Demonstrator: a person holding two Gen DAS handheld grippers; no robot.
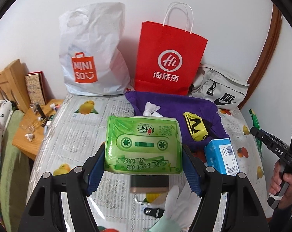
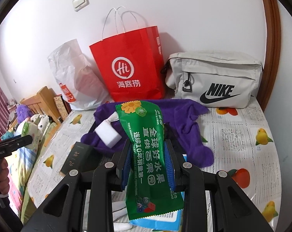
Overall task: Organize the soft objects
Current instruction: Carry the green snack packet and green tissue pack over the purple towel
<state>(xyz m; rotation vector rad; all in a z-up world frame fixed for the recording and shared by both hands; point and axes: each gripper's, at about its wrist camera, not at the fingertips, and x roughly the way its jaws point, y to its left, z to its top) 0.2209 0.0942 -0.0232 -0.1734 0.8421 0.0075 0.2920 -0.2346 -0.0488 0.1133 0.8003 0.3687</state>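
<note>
My left gripper (image 1: 144,150) is shut on a light green tissue pack (image 1: 143,143) with a cassette print and holds it above the table. My right gripper (image 2: 147,147) is shut on a dark green snack packet (image 2: 146,154) and holds it upright above a purple cloth (image 2: 184,119). The purple cloth (image 1: 175,104) lies mid-table with a yellow pouch (image 1: 196,127) on it. A white block (image 2: 107,135) lies on the cloth's left side. The right gripper also shows at the right edge of the left wrist view (image 1: 269,141).
A white Miniso bag (image 1: 93,58), a red paper bag (image 1: 169,58) and a beige Nike pouch (image 2: 213,79) stand along the wall. A blue box (image 1: 221,156), a dark box (image 2: 78,158) and white gloves (image 1: 175,203) lie on the fruit-print tablecloth (image 1: 74,135). A wooden nightstand (image 1: 29,127) stands left.
</note>
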